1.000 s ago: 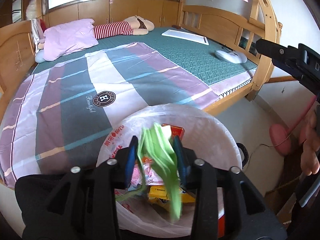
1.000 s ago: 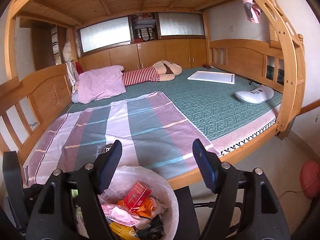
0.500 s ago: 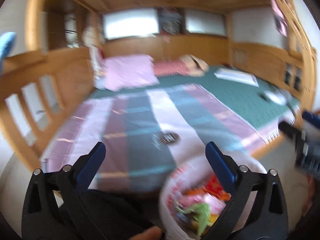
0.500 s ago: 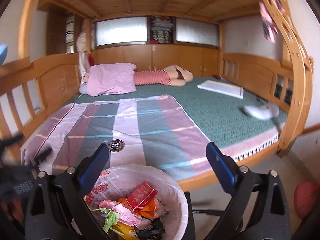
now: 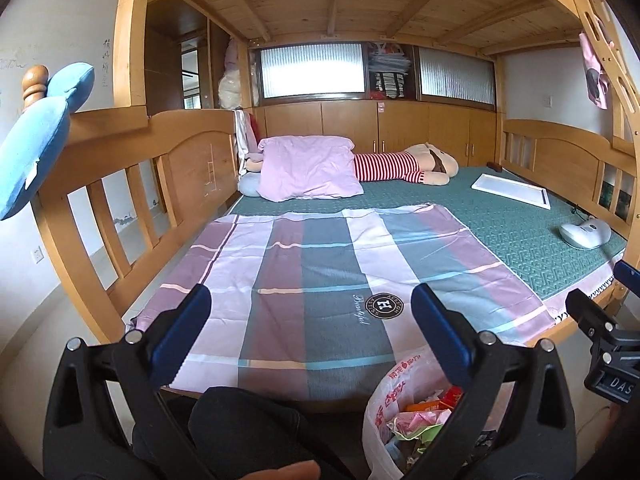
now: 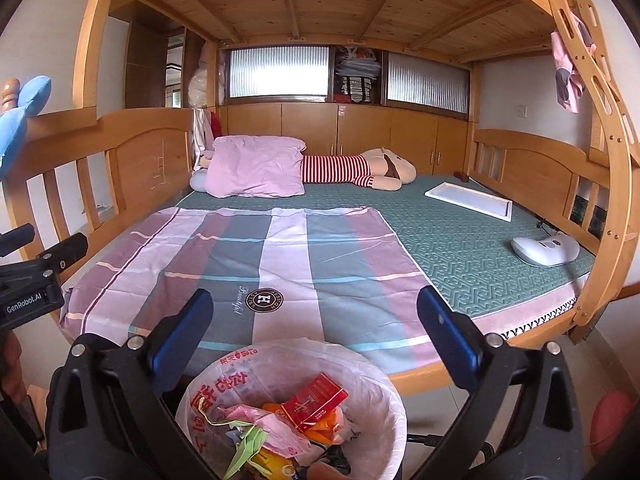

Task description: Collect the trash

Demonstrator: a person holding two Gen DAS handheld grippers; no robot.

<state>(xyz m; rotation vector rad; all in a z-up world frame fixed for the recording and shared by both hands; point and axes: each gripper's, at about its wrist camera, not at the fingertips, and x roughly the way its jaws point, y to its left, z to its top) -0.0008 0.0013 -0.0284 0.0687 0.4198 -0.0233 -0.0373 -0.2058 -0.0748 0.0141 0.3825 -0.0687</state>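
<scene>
My left tongs (image 5: 310, 330) stand wide apart, holding nothing; the jaws have just been opening. My right tongs (image 6: 316, 334) gape equally wide, also with nothing between them, and have likewise just been opening. Below the right tongs sits the bin (image 6: 384, 396), lined with a white bag, beside the bed (image 6: 460, 240). Inside lies the trash: a green wrapper (image 6: 246, 446), a red box (image 6: 314, 402), pink and orange scraps. In the left view the bin (image 5: 384, 404) sits low at right, partly behind the right-hand finger. A striped sheet (image 5: 320, 264) covers the near half of the bed; a pink pillow (image 5: 308, 168) lies at the far end.
</scene>
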